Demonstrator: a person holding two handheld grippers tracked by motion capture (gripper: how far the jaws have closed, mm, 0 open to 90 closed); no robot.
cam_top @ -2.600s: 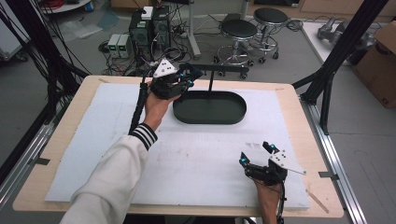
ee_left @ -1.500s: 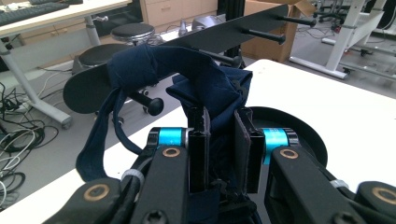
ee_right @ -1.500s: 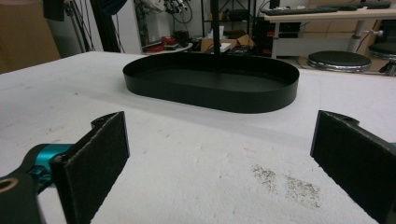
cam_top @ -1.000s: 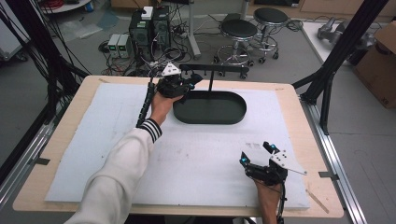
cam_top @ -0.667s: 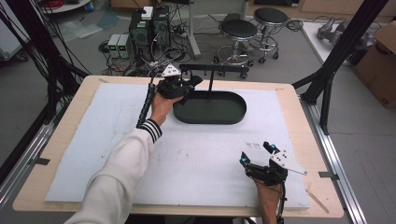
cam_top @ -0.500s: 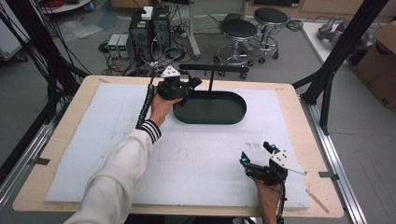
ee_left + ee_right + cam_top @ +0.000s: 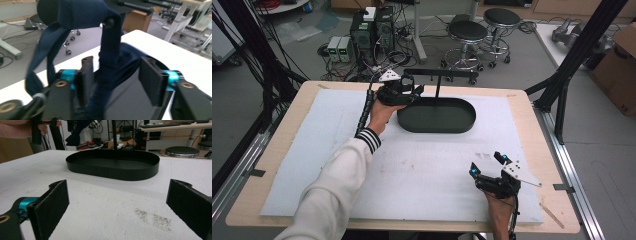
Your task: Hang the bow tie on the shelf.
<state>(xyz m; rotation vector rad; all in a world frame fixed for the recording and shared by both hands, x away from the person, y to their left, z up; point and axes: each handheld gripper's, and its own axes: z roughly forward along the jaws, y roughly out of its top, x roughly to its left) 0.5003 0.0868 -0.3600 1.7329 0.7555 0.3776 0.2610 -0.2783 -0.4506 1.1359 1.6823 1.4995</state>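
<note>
A dark blue cloth (image 7: pixel 82 12) is draped over the end of a black horizontal bar (image 7: pixel 439 73), which stands on a post above a black oval tray (image 7: pixel 437 129). My left gripper (image 7: pixel 117 62) is at that bar end (image 7: pixel 409 90). Its jaws have just been opening. The hanging cloth runs down between them, close to the left pad (image 7: pixel 85 75) and apart from the right one, so it is open. My right gripper (image 7: pixel 486 163) rests near the front right of the white mat, open, with nothing between its pads (image 7: pixel 117 192). The tray (image 7: pixel 112 171) lies ahead of it.
A white foam mat (image 7: pixel 312 150) covers most of the wooden table (image 7: pixel 282 125). The tray's post (image 7: pixel 114 137) rises from its middle. Black frame struts (image 7: pixel 562 85) stand at the table's corners. Stools, computers and cables are on the floor beyond the far edge.
The left gripper has edged slightly toward the bar's end since the earliest frame. The right gripper has stayed where it was.
</note>
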